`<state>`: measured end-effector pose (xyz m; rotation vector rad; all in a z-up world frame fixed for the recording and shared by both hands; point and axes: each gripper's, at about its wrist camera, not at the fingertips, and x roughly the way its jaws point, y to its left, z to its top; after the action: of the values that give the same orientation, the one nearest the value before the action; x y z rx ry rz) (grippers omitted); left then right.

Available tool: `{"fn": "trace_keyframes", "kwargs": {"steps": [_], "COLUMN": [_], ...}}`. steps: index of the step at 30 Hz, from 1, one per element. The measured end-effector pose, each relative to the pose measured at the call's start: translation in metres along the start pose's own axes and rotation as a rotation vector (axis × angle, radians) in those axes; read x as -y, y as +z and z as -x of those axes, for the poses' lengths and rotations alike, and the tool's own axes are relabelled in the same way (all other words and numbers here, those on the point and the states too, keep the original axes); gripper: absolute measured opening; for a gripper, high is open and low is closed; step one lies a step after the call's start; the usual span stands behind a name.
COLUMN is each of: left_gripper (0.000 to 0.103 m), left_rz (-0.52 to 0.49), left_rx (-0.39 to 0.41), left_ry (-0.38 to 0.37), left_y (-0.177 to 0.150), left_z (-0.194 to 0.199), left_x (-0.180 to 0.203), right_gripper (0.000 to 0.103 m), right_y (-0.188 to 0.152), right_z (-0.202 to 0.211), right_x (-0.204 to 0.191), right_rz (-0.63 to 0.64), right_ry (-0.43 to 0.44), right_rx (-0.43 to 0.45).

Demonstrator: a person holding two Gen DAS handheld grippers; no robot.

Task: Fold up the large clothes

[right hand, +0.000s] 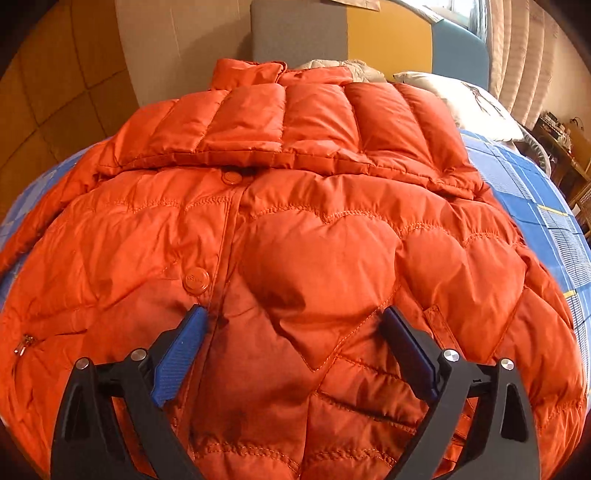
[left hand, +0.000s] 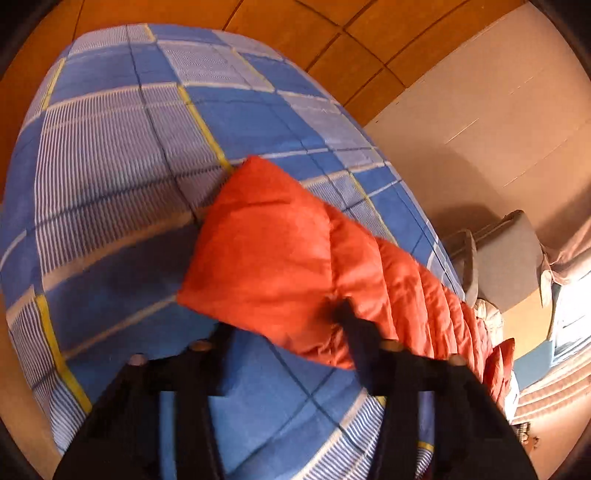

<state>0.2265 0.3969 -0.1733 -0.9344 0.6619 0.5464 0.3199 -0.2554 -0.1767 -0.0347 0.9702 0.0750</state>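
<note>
An orange quilted puffer jacket (right hand: pixel 295 229) lies front-up on a bed with a blue checked cover (right hand: pixel 546 206), snaps down its front and a sleeve folded across the chest. My right gripper (right hand: pixel 295 317) is open just above the jacket's lower front, its blue pads (right hand: pixel 181 350) either side of a heart-stitched panel. In the left wrist view the jacket's puffy edge (left hand: pixel 280 251) lies on the cover (left hand: pixel 122 166). My left gripper (left hand: pixel 284 317) is open at that edge, one finger (left hand: pixel 354 325) against the orange fabric and the other beside it over the cover.
A pillow (right hand: pixel 461 99) and a grey and teal headboard (right hand: pixel 299 33) are beyond the jacket's collar. Curtains (right hand: pixel 517 55) hang at the right. A brown tiled floor (left hand: pixel 332 33) and a beige wall panel (left hand: pixel 498 129) border the bed.
</note>
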Motion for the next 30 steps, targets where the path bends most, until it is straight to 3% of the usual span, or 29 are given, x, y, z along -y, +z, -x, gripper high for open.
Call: {"fn": "trace_keyframes", "kwargs": {"steps": [3,6,11,16,21,26,28,29,30], "left_gripper": [0.006,0.006,0.006,0.006,0.006,0.008,0.018,0.031,0.038], "left_rz": [-0.072,-0.155,-0.336,-0.545,-0.693,-0.779,-0.801,-0.804,-0.801], "left_rx": [0.029,0.059,0.092,0.039,-0.043,-0.12,-0.141,-0.149,-0.164], "left_ry": [0.005,-0.016,-0.153,-0.283,-0.325,-0.336,-0.332,-0.333,-0.344], "left_y": [0.002,0.0,-0.017,-0.067,-0.121,-0.173,-0.187,-0.193,-0.197], "left_z": [0.002,0.013,0.031,0.033,0.019,0.012,0.011,0.011,0.011], "left_x": [0.015,0.04,0.114,0.192,0.236,0.252,0.254,0.253,0.251], "right_gripper": [0.097,0.097,0.097,0.097,0.097,0.097,0.097,0.097,0.097], "right_y": [0.0,0.0,0.0,0.0,0.0,0.0,0.001,0.002,0.002], "right_z": [-0.002,-0.004,-0.004,-0.003,-0.003,-0.003,-0.004,-0.005,-0.005], "right_x": [-0.001,-0.002,-0.001,0.001,0.004,0.008,0.009,0.009,0.01], "right_rz": [0.005,0.009,0.003,-0.006,-0.02,-0.035,-0.04,-0.044,-0.048], "right_ry": [-0.008,-0.012,-0.005,0.007,0.025,0.044,0.049,0.053,0.057], "right_rx": [-0.002,-0.001,-0.002,-0.002,-0.003,-0.004,-0.006,-0.006,-0.006]}}
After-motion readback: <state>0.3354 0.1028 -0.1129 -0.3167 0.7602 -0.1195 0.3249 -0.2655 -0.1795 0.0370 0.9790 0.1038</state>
